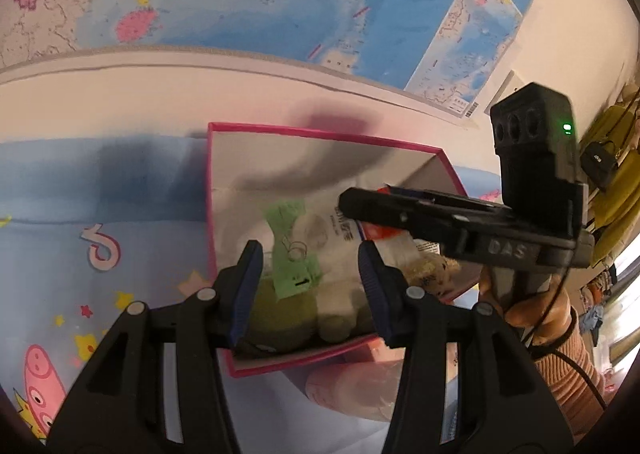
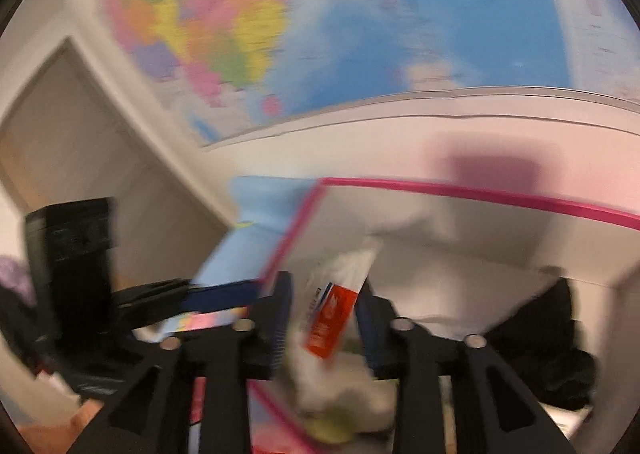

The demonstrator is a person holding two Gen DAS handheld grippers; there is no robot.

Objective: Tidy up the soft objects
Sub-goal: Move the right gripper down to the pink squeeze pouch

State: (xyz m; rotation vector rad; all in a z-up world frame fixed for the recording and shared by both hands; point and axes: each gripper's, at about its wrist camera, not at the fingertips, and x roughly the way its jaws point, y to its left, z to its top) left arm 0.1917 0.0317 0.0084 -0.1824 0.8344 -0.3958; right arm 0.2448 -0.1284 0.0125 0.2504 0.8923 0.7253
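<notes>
Inside the pink-rimmed box [image 1: 320, 133], at its near end, lie the plush toys [image 1: 304, 318]. Left gripper [image 1: 312, 294] hovers spread above them. Right gripper [image 2: 324, 318] pinches a white packet [image 2: 340, 294]. Judged light, yielding; grip mid-body.

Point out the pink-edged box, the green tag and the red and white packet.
pink-edged box [image 1: 320, 133], left wrist view, far rim.
green tag [image 1: 289, 250], left wrist view, middle.
red and white packet [image 2: 332, 318], right wrist view, red part.

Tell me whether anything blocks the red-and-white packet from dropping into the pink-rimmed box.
Nothing visible does. The right gripper holds the red-and-white packet already above the open pink-rimmed box. Below lie only soft toys; the left gripper hovers open at the near rim.
</notes>
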